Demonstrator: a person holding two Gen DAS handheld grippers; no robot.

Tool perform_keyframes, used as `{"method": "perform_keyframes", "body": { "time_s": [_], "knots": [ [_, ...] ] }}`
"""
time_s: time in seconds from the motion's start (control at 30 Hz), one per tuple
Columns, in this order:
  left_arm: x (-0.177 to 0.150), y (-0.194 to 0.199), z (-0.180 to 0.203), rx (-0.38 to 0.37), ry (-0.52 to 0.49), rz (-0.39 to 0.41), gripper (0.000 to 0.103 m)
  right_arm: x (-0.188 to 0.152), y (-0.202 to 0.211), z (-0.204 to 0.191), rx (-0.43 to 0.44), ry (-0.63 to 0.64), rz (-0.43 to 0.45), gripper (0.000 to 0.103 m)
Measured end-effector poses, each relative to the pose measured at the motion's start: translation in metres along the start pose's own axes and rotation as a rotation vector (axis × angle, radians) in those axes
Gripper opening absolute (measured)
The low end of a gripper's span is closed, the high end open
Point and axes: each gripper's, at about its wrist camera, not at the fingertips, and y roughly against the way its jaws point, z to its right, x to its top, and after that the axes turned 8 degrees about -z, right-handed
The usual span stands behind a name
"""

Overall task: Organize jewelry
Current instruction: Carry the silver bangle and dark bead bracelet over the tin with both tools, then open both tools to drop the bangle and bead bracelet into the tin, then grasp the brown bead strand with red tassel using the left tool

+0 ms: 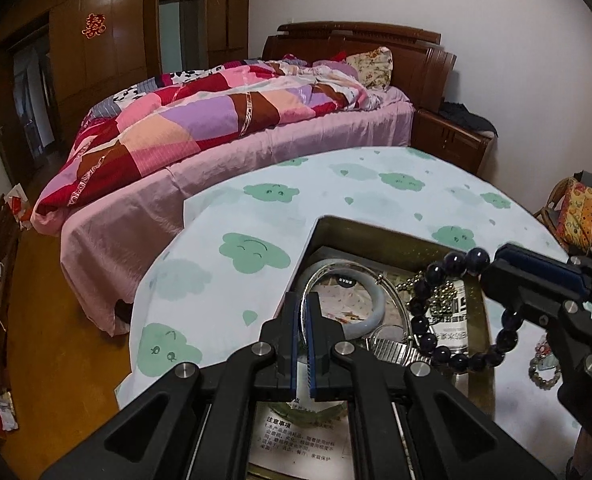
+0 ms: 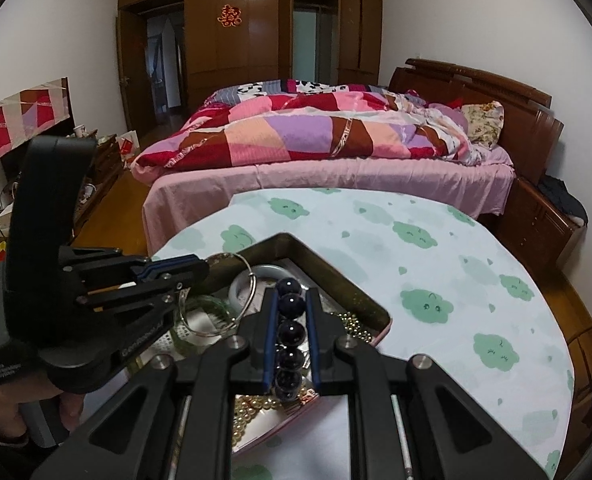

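The right tool (image 2: 291, 300) is clamped on a dark purple round-bead bracelet (image 2: 290, 334). A straight run of beads lies between its blue pads, along the fingers and pointing away toward the bed. From the left wrist view the rest of the loop (image 1: 448, 320) hangs down and sags over the open gold-walled metal tin (image 1: 376, 226), so the bracelet's long axis droops from the tool toward the tin's floor.

The left tool (image 1: 303, 320) is closed on a thin silver wire bangle (image 2: 215, 296), held roughly edge-on above the tin.

To do this step well, I judge each piece should be lowered straight down into free floor space before release, since the hanging beads could snag the gold bead chain (image 1: 440, 292) near the tin's right side.

Further in lies a pale jade bangle (image 1: 370, 312), flat on the tin's floor. The tin rests on the cloud-print cloth-covered surface (image 1: 231, 208).
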Motion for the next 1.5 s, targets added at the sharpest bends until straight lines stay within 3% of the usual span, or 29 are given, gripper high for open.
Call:
{"method": "perform_keyframes", "body": {
  "time_s": [0.43,0.77,0.8,0.87,0.93,0.97,1.03,1.1,1.5],
  "knots": [
    [-0.003,-0.013,0.006,0.004,-0.017,-0.035,0.003,-0.008,-0.023,0.014,-0.023,-0.029,-0.066,0.016],
    [-0.002,-0.008,0.004,0.008,-0.001,-0.02,0.005,-0.011,-0.026,0.015,-0.022,-0.017,-0.064,0.018],
    [-0.002,-0.006,0.003,0.014,0.007,-0.016,0.01,-0.011,-0.024,0.017,-0.015,-0.024,-0.062,0.023],
    [-0.001,0.0,0.003,0.011,0.014,0.001,0.03,-0.011,-0.023,0.018,-0.018,-0.029,-0.06,0.026],
    [-0.002,0.007,0.002,0.041,0.03,0.029,0.072,-0.011,-0.02,0.019,-0.026,-0.032,-0.054,0.027],
    [-0.003,0.013,0.001,0.052,0.036,0.057,0.076,-0.011,-0.018,0.021,-0.026,-0.037,-0.05,0.028],
    [-0.002,0.017,0.001,0.031,0.033,0.065,0.077,-0.014,-0.011,0.025,-0.027,-0.051,-0.04,0.043],
    [-0.003,0.021,0.0,0.035,0.037,0.067,0.077,-0.019,-0.004,0.029,-0.035,-0.058,-0.027,0.049],
    [-0.025,0.042,0.028,0.0,0.01,0.081,0.077,-0.075,0.041,0.086,-0.129,-0.185,-0.041,0.053]
  ]
}}
